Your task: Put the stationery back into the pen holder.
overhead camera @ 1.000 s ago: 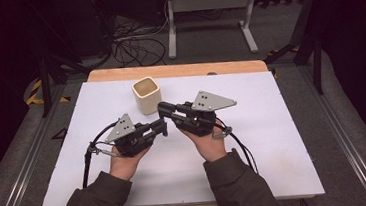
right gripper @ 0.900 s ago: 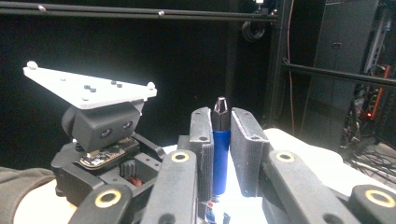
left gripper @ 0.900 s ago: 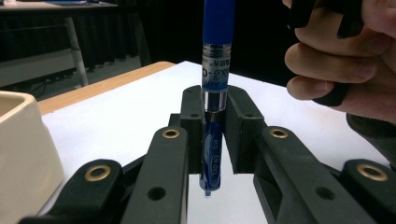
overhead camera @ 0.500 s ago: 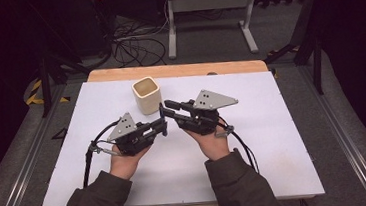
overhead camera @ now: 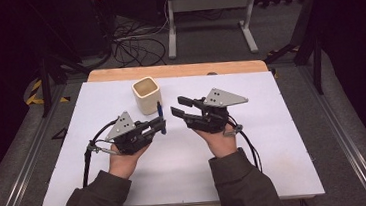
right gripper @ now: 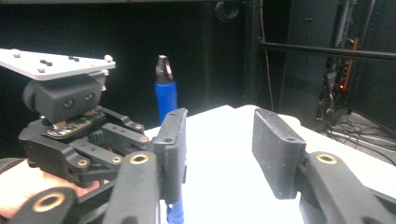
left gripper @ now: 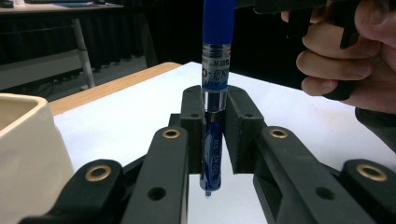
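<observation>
Since the frame 1 second earlier, when the 2 grippers met tip to tip beside the cup, the right gripper point(overhead camera: 180, 107) has drawn back a little toward the right, and its jaws have just been opening, with nothing between them now. In the right gripper view its 2 black pads stand well apart over bare white table.

Nearest the person, both hands rest low over the table point(overhead camera: 273, 125), forearms in dark sleeves coming in from the bottom edge. The left gripper point(overhead camera: 162, 124) has its jaws pressed together on a blue pen point(left gripper: 214, 98), which stands upright in the clamp (cap end up, tip pointing down at the table). From above, the pen point(overhead camera: 159, 108) shows as a short blue stick at the left gripper's tip, just right of the cup. In the right gripper view the pen point(right gripper: 165, 93) rises beside the left gripper's body, apart from the right jaws.

Farther on sits the cream cup point(overhead camera: 146, 94), upright and square-mouthed; nothing shows inside it.

My reading: the handover looks complete, since only 1 gripper holds the pen. What seems left is to carry the pen over the cup's mouth, lower it in and let go.
</observation>
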Tool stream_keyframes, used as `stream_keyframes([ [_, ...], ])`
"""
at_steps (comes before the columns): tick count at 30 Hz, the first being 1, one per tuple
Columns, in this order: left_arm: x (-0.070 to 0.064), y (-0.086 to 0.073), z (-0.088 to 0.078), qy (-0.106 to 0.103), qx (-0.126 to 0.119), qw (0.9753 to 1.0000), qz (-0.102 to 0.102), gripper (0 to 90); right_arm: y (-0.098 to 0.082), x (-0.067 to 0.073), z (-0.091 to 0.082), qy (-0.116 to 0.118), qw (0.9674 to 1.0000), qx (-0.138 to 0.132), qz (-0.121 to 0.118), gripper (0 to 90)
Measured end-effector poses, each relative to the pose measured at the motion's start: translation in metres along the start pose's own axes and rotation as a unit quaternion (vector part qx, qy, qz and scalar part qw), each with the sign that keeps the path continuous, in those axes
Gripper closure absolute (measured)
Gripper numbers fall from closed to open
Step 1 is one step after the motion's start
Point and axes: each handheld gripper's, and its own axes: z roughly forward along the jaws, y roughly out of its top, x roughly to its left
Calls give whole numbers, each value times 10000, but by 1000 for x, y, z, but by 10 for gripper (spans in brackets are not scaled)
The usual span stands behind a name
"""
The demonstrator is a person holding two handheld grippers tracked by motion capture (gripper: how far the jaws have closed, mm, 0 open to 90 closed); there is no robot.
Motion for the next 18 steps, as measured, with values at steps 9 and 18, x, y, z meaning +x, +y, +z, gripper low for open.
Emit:
stream_keyframes([
  [9, 1, 3, -1, 30, -22, 10000, 21, 795, -5, -8, -16, -224, 9997, 31, 93, 410],
  [18, 3, 8, -2, 58, -69, 9999, 63, 795, -13, -13, -31, -424, 9990, 104, 81, 340],
])
